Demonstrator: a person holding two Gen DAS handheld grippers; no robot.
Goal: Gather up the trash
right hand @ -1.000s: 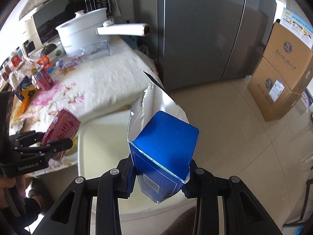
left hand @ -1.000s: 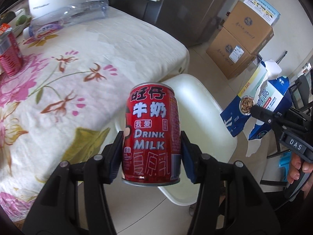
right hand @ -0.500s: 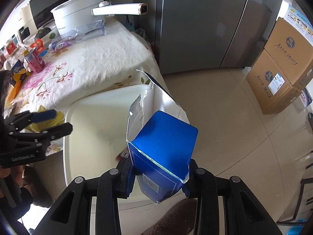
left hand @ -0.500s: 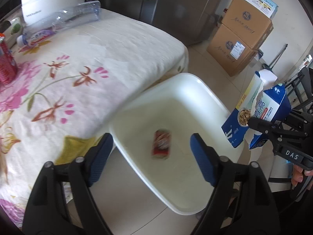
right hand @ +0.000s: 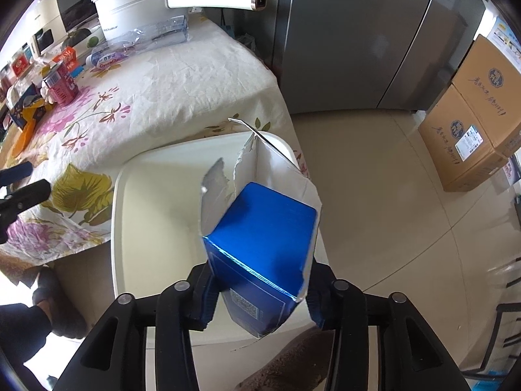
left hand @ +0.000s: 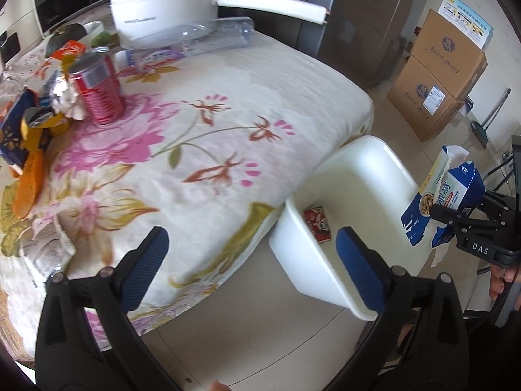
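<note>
Milk can (left hand: 317, 224) now lies in the white bin (left hand: 384, 159), dropped a second ago; the left hand-held gripper (left hand: 250, 257) gapes wide, swinging toward the counter (left hand: 228, 97). The right hand-held gripper (right hand: 260, 296) still clamps the torn blue carton (right hand: 263, 244) above the bin, likely next.

white bin (left hand: 325, 280), red can (left hand: 317, 224), blue carton (right hand: 260, 247), pink-flowered cream tablecloth (left hand: 202, 123)

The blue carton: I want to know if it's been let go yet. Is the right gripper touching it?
Touching. The right wrist view shows the right gripper with both pads pressed against the blue carton, held above the white bin.
</note>
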